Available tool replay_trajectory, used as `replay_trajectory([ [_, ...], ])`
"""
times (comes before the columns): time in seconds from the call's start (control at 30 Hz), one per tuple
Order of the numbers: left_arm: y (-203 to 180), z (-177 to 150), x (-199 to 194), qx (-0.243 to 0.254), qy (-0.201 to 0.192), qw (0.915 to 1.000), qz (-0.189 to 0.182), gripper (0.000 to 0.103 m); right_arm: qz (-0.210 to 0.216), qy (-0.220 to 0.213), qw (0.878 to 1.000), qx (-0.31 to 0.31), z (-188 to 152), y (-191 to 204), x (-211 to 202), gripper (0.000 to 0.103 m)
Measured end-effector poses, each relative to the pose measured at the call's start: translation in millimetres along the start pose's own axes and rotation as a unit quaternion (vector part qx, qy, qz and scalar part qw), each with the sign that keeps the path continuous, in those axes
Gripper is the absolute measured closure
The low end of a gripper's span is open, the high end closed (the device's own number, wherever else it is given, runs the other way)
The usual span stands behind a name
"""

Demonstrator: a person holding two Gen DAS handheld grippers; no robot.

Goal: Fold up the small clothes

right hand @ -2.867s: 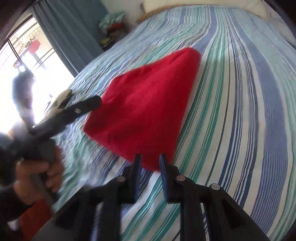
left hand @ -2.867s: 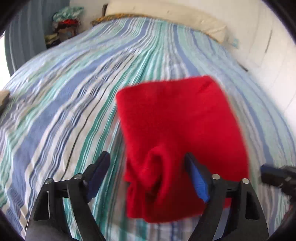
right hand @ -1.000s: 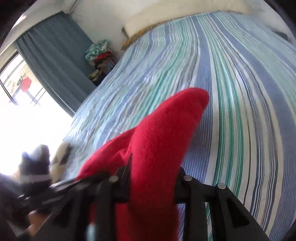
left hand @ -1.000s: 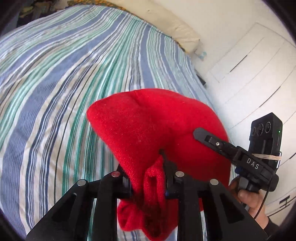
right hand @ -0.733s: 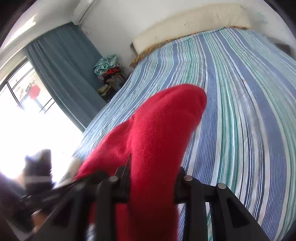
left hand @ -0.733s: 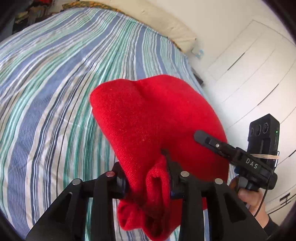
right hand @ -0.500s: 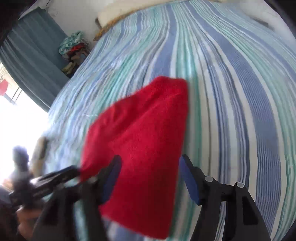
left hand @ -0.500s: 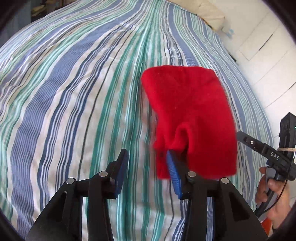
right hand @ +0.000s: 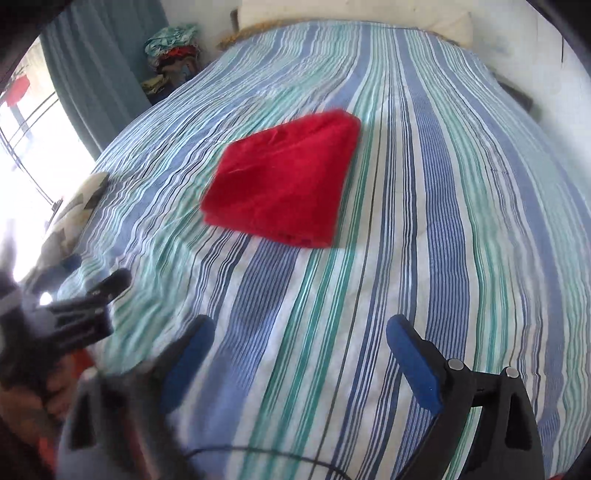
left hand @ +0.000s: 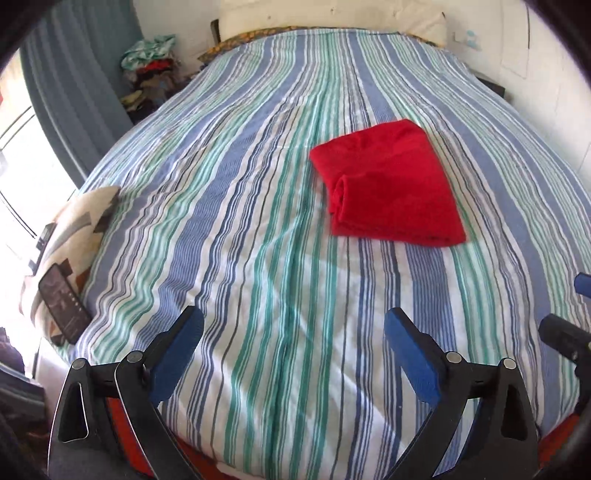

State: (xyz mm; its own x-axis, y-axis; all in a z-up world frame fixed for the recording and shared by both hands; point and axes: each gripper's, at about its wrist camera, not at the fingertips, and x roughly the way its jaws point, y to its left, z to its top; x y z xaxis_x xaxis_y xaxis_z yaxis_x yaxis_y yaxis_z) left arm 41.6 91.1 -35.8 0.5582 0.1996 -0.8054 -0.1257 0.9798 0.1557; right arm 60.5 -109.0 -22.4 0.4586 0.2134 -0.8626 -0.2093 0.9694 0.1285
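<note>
Red garment (left hand: pixel 391 184) lies folded flat on the bed (left hand: pixel 258 258), right of the bed's midline in the left wrist view and about centred in the right wrist view (right hand: pixel 284 181). Outline is roughly four-sided; long axis runs up the bed, tilted slightly across the stripes, with the narrower end toward the headboard and the wider, stacked edge toward the cameras. Fabric looks soft, matte and fleecy; a rolled fold shows on its left edge in the left wrist view, and layered edges show at the near side. Nothing touches it. Bed cover is striped lengthwise in blue, teal, white and thin dark lines, lightly wrinkled, with sun patches near the foot. Pale pillow (left hand: pixel 332 16) lies across the head against a white wall. Patterned cushion (left hand: pixel 74 236) sits at the bed's left edge with a dark phone (left hand: pixel 62 302) lying on it. Blue-grey curtain (left hand: pixel 74 92) hangs beside a bright window on the left; a heap of clothes (left hand: pixel 151 70) stands in the far left corner. Left gripper (left hand: pixel 293 328): jaws opening, blue pads wide apart, only bed cover between them, well short of the garment. Right gripper (right hand: pixel 301 336): jaws opening likewise, nothing between them, its left finger blurred.
</note>
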Motion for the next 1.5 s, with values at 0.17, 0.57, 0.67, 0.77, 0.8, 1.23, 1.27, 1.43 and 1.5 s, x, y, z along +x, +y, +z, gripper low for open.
replay_trajectory([
  [0.17, 4.2, -2.6, -36.0, 0.001, -0.012, 0.9999, -0.008, 0.004, -0.027, -0.007, 0.999, -0.034, -17.2, 26.7, -39.3, 0.009],
  [0.57, 8.9, -4.0, -62.4, -0.02, -0.008, 0.9994, -0.027, 0.004, -0.048, -0.029, 0.998, -0.026, -7.7, 35.0, -67.7, 0.006],
  [0.67, 8.6, -4.5, -64.6, -0.025, -0.005, 0.999, -0.038, 0.001, -0.05, -0.033, 0.998, -0.031, -7.2, 40.3, -70.6, 0.005],
  [0.77, 7.2, -3.6, -66.4, -0.023, -0.011, 0.9993, -0.027, 0.001, -0.05, -0.038, 0.997, -0.038, -5.5, 45.5, -74.8, 0.005],
  [0.8, 7.4, -3.3, -66.5, -0.024, -0.01, 0.9993, -0.026, 0.001, -0.051, -0.04, 0.997, -0.04, -4.6, 46.8, -75.9, 0.005],
  [1.23, 14.1, 4.5, -76.8, -0.024, -0.006, 0.9995, -0.02, 0.001, -0.069, -0.041, 0.996, -0.045, 4.3, 53.7, -81.6, 0.005],
  [1.27, 14.5, 5.4, -77.3, -0.024, -0.007, 0.9995, -0.018, 0.001, -0.069, -0.041, 0.996, -0.044, 4.5, 53.5, -82.3, 0.005],
  [1.43, 18.5, 7.8, -75.2, -0.029, -0.001, 0.9994, -0.021, 0.001, -0.07, -0.039, 0.996, -0.04, 7.2, 52.2, -83.9, 0.005],
  [1.5, 18.6, 7.9, -73.1, -0.029, 0.003, 0.9993, -0.022, 0.001, -0.067, -0.036, 0.996, -0.039, 7.9, 52.5, -83.1, 0.005],
])
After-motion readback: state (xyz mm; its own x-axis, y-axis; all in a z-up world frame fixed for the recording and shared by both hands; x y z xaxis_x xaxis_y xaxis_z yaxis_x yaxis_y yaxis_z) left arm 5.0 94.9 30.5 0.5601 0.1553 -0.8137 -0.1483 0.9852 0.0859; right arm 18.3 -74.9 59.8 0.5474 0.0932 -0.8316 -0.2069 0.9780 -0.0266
